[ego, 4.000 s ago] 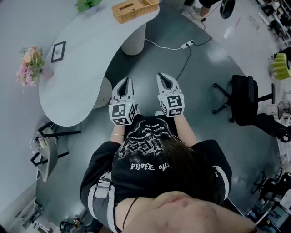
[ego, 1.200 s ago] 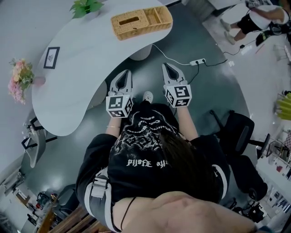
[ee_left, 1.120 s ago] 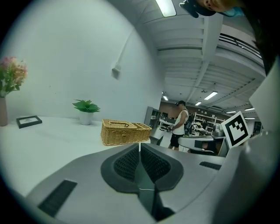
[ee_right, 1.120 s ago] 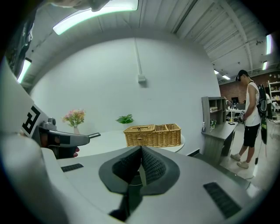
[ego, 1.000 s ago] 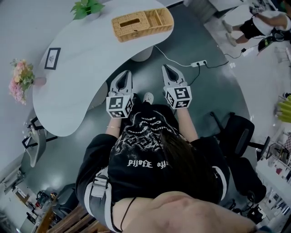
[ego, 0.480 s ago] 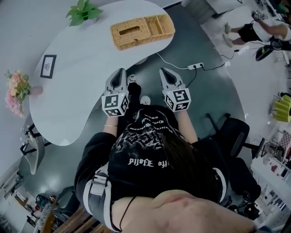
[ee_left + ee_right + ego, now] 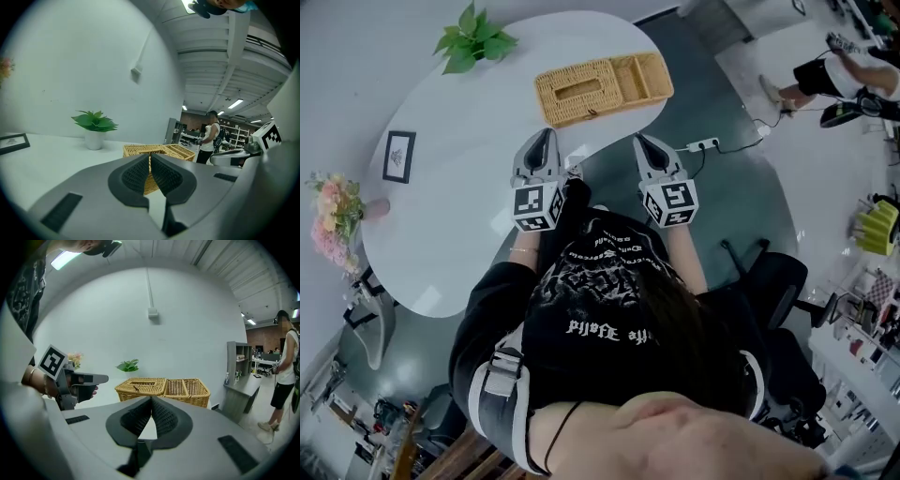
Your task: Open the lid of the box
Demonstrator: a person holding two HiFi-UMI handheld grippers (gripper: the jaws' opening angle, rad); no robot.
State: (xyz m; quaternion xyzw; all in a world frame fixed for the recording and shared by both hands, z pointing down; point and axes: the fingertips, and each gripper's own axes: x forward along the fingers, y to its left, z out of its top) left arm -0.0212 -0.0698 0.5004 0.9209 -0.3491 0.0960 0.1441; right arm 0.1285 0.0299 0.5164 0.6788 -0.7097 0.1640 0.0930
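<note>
A wicker box stands on the white table, near its front edge. A flat woven lid with a slot covers the box's left part, and the right part is open compartments. My left gripper hangs over the table edge, short of the box, shut and empty. Right of it, my right gripper is over the floor just off the table, also shut and empty. The left gripper view has the box straight beyond the shut tips. The box also lies ahead of the right gripper.
A potted plant stands at the table's far side, a picture frame and pink flowers at its left. A power strip with its cable lies on the floor. An office chair and another person are to the right.
The person has stepped toward the table. Both grippers came closer to the wicker box, and the left one now reaches over the table edge. Both stayed shut.
</note>
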